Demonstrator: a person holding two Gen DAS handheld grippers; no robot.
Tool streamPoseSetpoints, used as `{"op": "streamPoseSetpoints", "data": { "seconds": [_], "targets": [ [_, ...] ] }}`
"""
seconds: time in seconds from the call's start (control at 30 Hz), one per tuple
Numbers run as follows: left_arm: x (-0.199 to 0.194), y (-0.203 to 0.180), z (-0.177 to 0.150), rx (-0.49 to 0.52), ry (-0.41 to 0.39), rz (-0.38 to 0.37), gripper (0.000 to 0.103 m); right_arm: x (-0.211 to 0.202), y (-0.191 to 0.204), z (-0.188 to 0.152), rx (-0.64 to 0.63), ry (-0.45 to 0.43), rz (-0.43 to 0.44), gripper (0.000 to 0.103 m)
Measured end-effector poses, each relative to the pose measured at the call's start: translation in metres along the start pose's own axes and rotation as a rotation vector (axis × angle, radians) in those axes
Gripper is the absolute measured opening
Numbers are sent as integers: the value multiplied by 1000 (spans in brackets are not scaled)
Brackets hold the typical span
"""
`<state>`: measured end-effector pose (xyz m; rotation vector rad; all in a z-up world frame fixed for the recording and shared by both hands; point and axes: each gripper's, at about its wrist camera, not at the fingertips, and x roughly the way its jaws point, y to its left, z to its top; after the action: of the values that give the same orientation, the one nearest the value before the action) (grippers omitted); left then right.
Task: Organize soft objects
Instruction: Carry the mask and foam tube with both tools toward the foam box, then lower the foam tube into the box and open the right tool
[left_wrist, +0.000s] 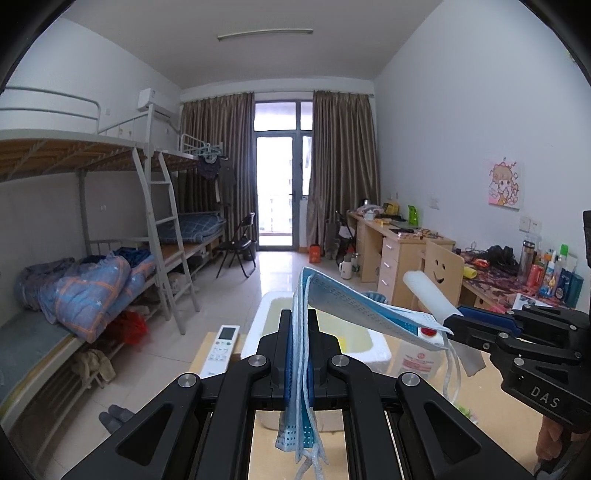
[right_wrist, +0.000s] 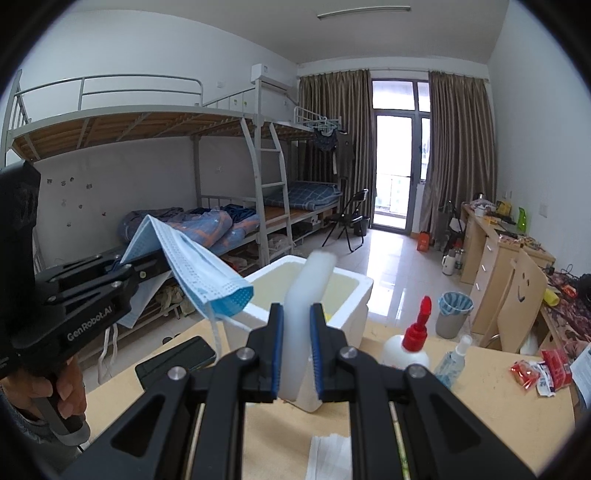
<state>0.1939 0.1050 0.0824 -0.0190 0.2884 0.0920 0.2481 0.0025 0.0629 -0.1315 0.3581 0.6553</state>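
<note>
Blue face masks (left_wrist: 354, 302) are folded over and pinched in my left gripper (left_wrist: 299, 317), which is shut on them; their ends and ear loops hang below the fingers. My right gripper (right_wrist: 296, 308) is shut on a white foam tube (right_wrist: 317, 273) that sticks up and forward. Both are held in the air above the near side of a white foam box (right_wrist: 364, 291) with a yellowish inside. The right wrist view shows the left gripper (right_wrist: 162, 258) at the left with the masks (right_wrist: 199, 269). The left wrist view shows the right gripper (left_wrist: 452, 319) and the tube (left_wrist: 424, 291).
On the tan table (right_wrist: 480, 406) stand a glue bottle with a red cap (right_wrist: 413, 339) and a small spray bottle (right_wrist: 454, 362), with red packets (right_wrist: 543, 373) at the right. A dark phone (right_wrist: 177, 360) and a white remote (left_wrist: 221, 345) lie left of the box. Bunk beds line the left wall.
</note>
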Motion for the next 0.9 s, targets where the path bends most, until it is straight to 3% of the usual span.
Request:
{"op": "streamPoseSetpoints", "data": {
  "seconds": [0.63,0.9],
  "targets": [
    [43,12,19,10,-10,49,6,53,-4,19,-6,20,21,17],
    [50,30,18,-8,-17,103,6,76,-8,21,-4,42,23,17]
  ]
}}
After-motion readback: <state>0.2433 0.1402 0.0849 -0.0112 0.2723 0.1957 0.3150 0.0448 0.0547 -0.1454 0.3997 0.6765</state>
